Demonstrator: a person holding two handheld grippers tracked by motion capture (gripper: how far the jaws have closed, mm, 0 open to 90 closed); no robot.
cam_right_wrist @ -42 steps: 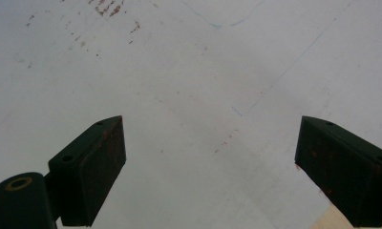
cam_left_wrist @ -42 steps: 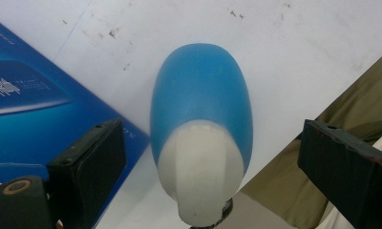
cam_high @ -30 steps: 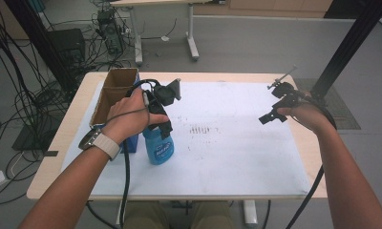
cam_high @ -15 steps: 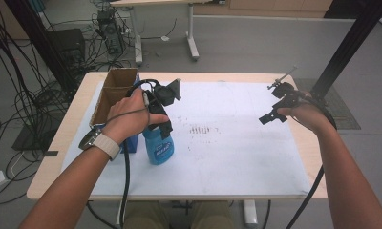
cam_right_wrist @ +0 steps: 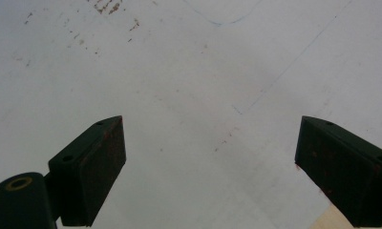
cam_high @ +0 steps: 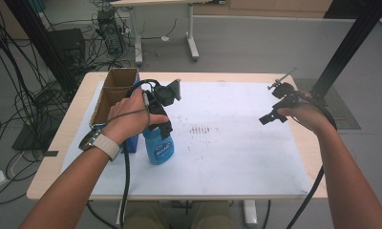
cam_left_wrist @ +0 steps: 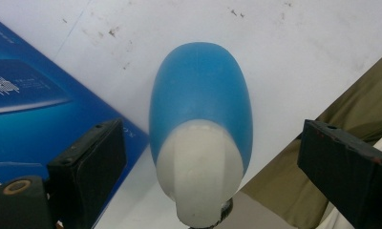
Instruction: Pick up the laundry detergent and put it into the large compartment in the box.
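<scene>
A blue spray bottle (cam_high: 158, 145) with a white top stands upright on the white sheet (cam_high: 237, 152), just right of a blue-sided cardboard box (cam_high: 113, 95). My left gripper (cam_high: 160, 125) hangs over the bottle, pointing down. In the left gripper view the bottle (cam_left_wrist: 201, 100) sits between the wide-open jaws of my left gripper (cam_left_wrist: 210, 131), with a gap on each side. My right gripper (cam_high: 274, 105) hovers open over the sheet's right part. Bare, stained sheet lies between the spread jaws of my right gripper (cam_right_wrist: 210, 138) in its own view.
The box (cam_left_wrist: 26, 105) presses close to the bottle's left side. The wooden table (cam_high: 48, 164) ends just beyond the sheet on every side. Cables cover the floor at the left, and a black post (cam_high: 346, 43) rises at the back right.
</scene>
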